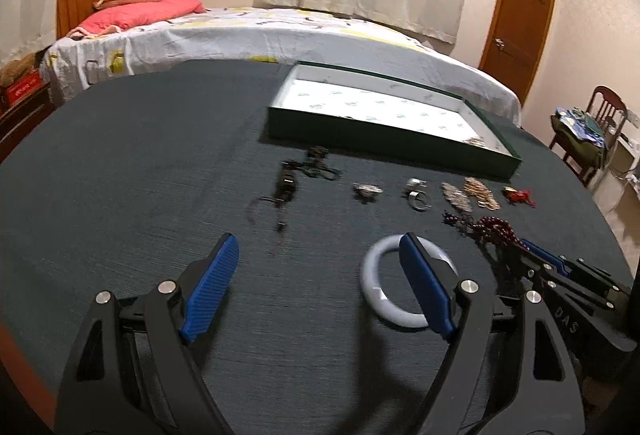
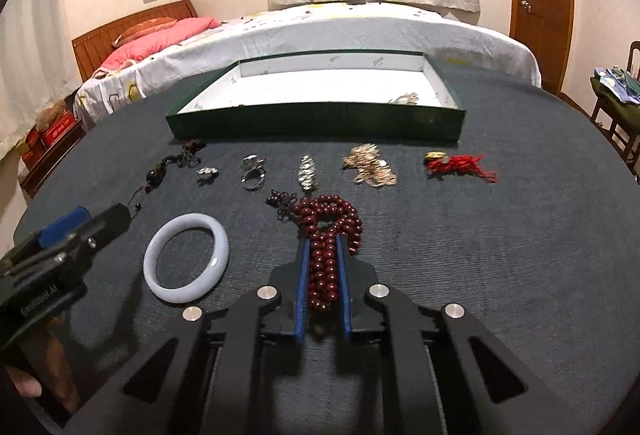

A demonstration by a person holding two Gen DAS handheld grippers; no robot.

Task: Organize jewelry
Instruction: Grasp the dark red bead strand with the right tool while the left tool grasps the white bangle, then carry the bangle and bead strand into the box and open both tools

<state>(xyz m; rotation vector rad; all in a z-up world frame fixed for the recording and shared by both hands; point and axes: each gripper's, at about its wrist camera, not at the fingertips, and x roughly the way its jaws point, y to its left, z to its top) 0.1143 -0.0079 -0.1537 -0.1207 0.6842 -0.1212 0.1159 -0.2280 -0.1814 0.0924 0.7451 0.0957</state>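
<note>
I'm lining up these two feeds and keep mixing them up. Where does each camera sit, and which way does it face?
Left wrist: on the left gripper, jaws open, facing across the table toward the green tray; its finger overlaps the white bangle.
Right wrist: on the right gripper, shut on the red bead string, facing the same way.
Shared: tray, bangle, beads, bed; each view shows the other gripper.

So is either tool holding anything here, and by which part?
The right tool is shut on the dark red bead string, pinching its near end; the rest lies on the table. The left tool is open and holds nothing.
</note>
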